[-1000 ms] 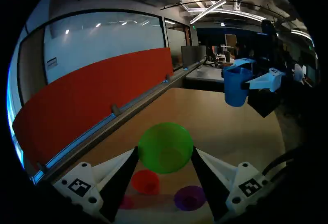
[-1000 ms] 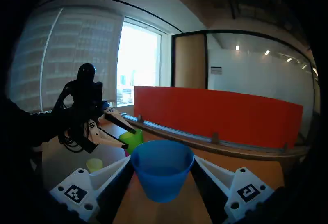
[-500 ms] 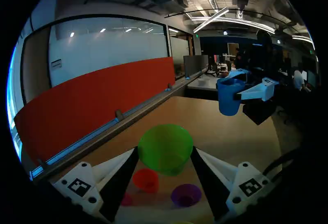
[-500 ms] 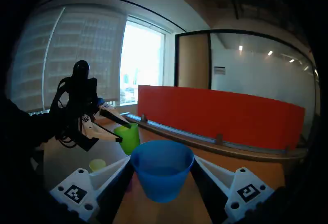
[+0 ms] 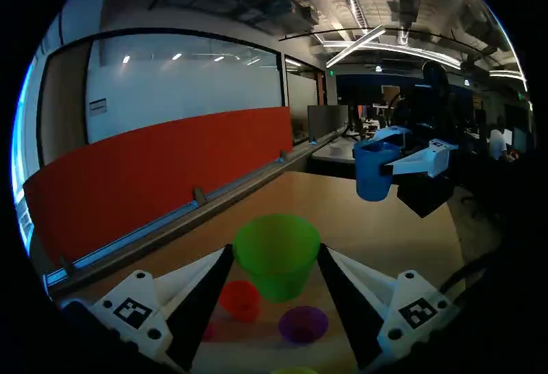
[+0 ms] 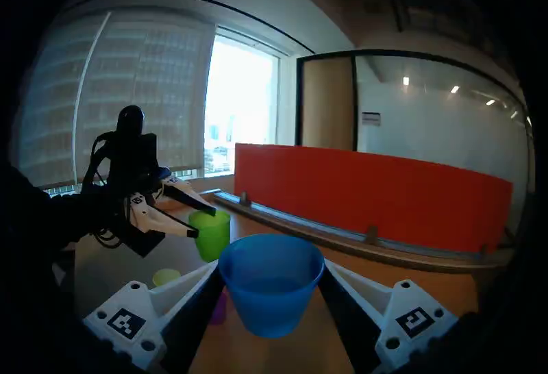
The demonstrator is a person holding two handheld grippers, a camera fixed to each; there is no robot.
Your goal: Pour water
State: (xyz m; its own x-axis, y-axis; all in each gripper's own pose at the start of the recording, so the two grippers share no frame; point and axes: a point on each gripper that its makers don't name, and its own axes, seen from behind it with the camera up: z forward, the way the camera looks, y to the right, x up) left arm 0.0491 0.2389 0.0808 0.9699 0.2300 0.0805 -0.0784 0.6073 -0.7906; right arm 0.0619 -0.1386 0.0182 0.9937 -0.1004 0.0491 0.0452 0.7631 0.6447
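Observation:
In the left gripper view my left gripper [image 5: 277, 264] is shut on a green cup [image 5: 277, 255], held upright above the wooden table [image 5: 383, 223]. Farther off, at the upper right, my right gripper [image 5: 383, 166] holds a blue cup [image 5: 372, 170] in the air. In the right gripper view my right gripper [image 6: 271, 285] is shut on the blue cup [image 6: 270, 292], upright, its inside looking blue and dim. The left gripper [image 6: 192, 220] with the green cup [image 6: 211, 234] shows at mid left, held by a dark-sleeved hand [image 6: 61, 216].
On the table below the green cup stand a red cup [image 5: 241, 300] and a purple cup [image 5: 303, 323]. A yellow cup [image 6: 166, 277] stands on the table [image 6: 438, 285]. An orange partition [image 5: 151, 161] with a rail runs along the table's far side. Desks lie beyond.
The green cup has tipped back from a forward tilt to upright. The blue cup and right gripper have drifted left and nearer in the left gripper view.

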